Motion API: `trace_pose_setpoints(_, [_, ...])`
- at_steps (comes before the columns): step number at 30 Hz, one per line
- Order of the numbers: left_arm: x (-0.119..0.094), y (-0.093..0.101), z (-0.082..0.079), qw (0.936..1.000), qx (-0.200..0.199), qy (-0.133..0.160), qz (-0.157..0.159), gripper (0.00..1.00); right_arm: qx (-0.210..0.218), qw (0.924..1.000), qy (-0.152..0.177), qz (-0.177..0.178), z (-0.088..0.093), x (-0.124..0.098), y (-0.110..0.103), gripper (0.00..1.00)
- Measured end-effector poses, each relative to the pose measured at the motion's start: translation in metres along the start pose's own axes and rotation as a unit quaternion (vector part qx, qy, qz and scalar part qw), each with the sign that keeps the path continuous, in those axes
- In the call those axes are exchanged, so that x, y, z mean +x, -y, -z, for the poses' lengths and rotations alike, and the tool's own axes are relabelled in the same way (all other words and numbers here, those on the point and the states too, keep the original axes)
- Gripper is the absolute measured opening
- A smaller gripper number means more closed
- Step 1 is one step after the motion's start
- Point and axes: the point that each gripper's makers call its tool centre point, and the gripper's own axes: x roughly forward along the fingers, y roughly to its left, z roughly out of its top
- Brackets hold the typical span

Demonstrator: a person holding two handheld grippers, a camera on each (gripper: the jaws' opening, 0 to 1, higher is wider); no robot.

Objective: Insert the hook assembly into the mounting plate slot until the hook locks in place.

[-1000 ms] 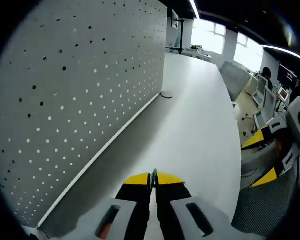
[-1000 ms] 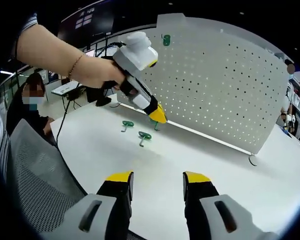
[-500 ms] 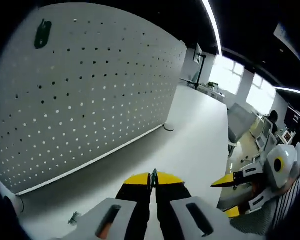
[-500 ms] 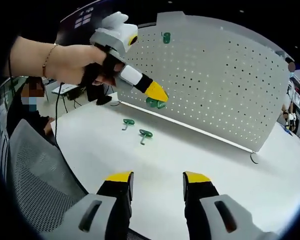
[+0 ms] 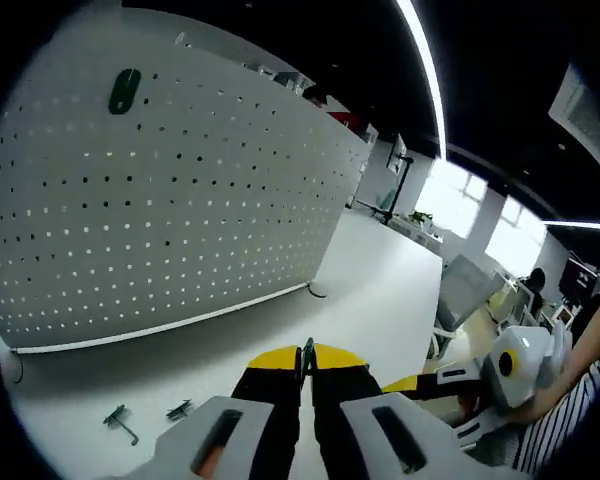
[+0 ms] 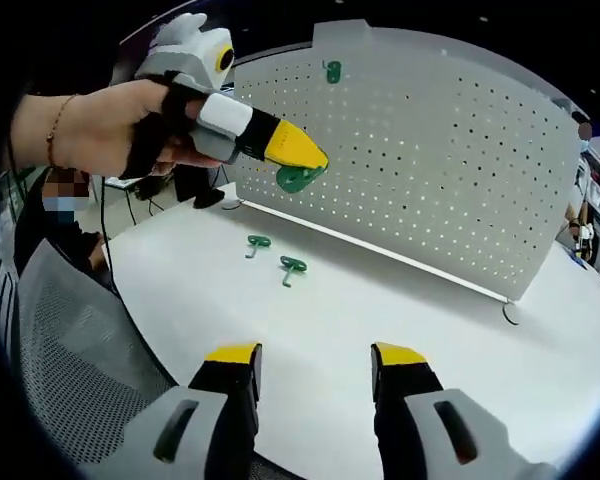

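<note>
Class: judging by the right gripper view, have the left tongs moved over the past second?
Yes. Against the fixed pegboard, the left tongs, shut on a green hook, have risen from near the table to well above the pegboard's base.

The pegboard (image 6: 460, 160) is white, dotted with a regular grid of small dark holes, and a green hook (image 6: 332, 71) hangs near its top. The surface (image 6: 380, 310) is plain white, with two green hooks (image 6: 275, 256) lying on it. The left claw (image 6: 298, 165), yellow-tipped on a black and white body, carries a green hook (image 6: 300, 179). The right claw (image 6: 315, 362) has yellow tips on black jaws.

Left gripper (image 5: 307, 362) clamped, right gripper (image 6: 312, 356) agape
</note>
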Motion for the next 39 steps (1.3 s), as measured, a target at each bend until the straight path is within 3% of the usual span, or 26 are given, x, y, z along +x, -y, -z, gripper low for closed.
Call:
trace_pose_setpoints(2, [-0.004, 0.001, -0.003, 0.9996, -0.024, 0.018, -0.003, 0.02, 0.004, 1.0, -0.003, -0.002, 0.001, 0.0, -0.001, 0.42])
trace_pose_setpoints(9, [-0.014, 0.003, 0.001, 0.9986, -0.039, 0.035, -0.005, 0.02, 0.013, 0.9999, -0.001, -0.004, 0.0, 0.0, -0.002, 0.41])
trace_pose_setpoints(13, [-0.02, 0.004, 0.001, 0.9953, -0.079, 0.055, -0.011, 0.02, 0.021, 0.9997, 0.009, -0.002, -0.003, -0.002, 0.0, 0.42])
trace_pose_setpoints(17, [-0.022, 0.002, 0.012, 0.9957, -0.076, 0.047, -0.024, 0.02, 0.043, 0.9989, 0.019, -0.006, -0.009, -0.003, 0.001, 0.41])
trace_pose_setpoints(21, [-0.025, 0.002, 0.016, 0.9926, -0.102, 0.058, -0.028, 0.02, 0.073, 0.9961, 0.04, -0.028, -0.019, -0.006, -0.003, 0.41])
trace_pose_setpoints(24, [-0.025, 0.004, 0.018, 0.993, -0.098, 0.058, -0.032, 0.02, 0.115, 0.9908, 0.033, -0.064, -0.022, -0.009, -0.01, 0.39])
trace_pose_setpoints(26, [-0.024, 0.007, 0.019, 0.9933, -0.094, 0.058, -0.033, 0.02, 0.134, 0.9878, 0.049, -0.063, -0.03, -0.012, -0.007, 0.36])
trace_pose_setpoints(30, [-0.023, 0.01, 0.019, 0.9922, -0.102, 0.065, -0.031, 0.02, 0.223, 0.9671, 0.101, -0.069, -0.06, -0.02, 0.0, 0.35])
trace_pose_setpoints(34, [-0.023, 0.015, 0.018, 0.9917, -0.104, 0.07, -0.027, 0.01, 0.245, 0.9586, 0.123, -0.078, -0.08, -0.024, 0.002, 0.33])
trace_pose_setpoints(36, [-0.023, 0.017, 0.017, 0.9911, -0.107, 0.074, -0.026, 0.01, 0.278, 0.946, 0.133, -0.1, -0.09, -0.025, -0.002, 0.31])
trace_pose_setpoints(37, [-0.023, 0.018, 0.016, 0.9909, -0.109, 0.076, -0.024, 0.01, 0.285, 0.9434, 0.13, -0.109, -0.092, -0.025, -0.004, 0.29])
trace_pose_setpoints(39, [-0.022, 0.021, 0.015, 0.9903, -0.112, 0.079, -0.02, 0.01, 0.285, 0.9439, 0.128, -0.108, -0.094, -0.024, -0.003, 0.26])
